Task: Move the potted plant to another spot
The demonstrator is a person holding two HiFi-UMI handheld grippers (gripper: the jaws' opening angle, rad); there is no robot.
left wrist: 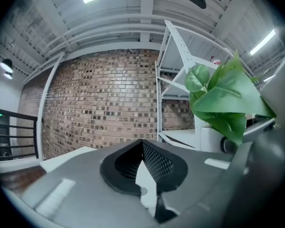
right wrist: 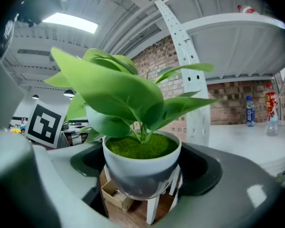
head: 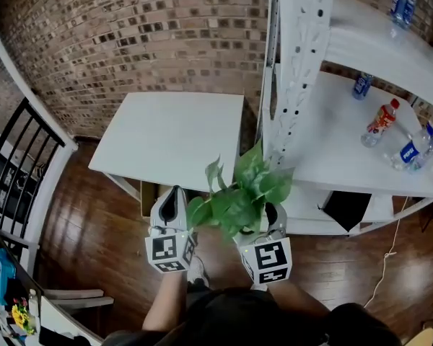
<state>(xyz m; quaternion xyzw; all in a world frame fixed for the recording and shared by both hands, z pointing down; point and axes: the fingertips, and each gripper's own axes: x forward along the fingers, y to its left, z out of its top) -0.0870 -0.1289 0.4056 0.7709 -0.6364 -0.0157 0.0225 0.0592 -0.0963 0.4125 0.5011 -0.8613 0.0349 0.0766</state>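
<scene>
Jaws clamped wide on the potted plant (right wrist: 141,167), right gripper (head: 274,215) points nearly level — left gripper (head: 175,197) (jaws together) alongside.

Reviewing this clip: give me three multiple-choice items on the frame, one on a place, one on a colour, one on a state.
1. Where do the drink bottles stand?
A in a basket
B on the white shelf rack
C on a windowsill

2. What colour is the pot of the plant?
A white
B terracotta
C black

3. How is the right gripper?
A open and empty
B closed on the pot, which hangs clear of the floor
C closed on a bottle

Answers:
1 B, the head view shows them on the rack's white shelves at the right.
2 A, the right gripper view shows a white bowl-shaped pot filled with green moss.
3 B, in the right gripper view the jaws hug the pot's two sides, with the wooden floor visible beneath it.
</scene>
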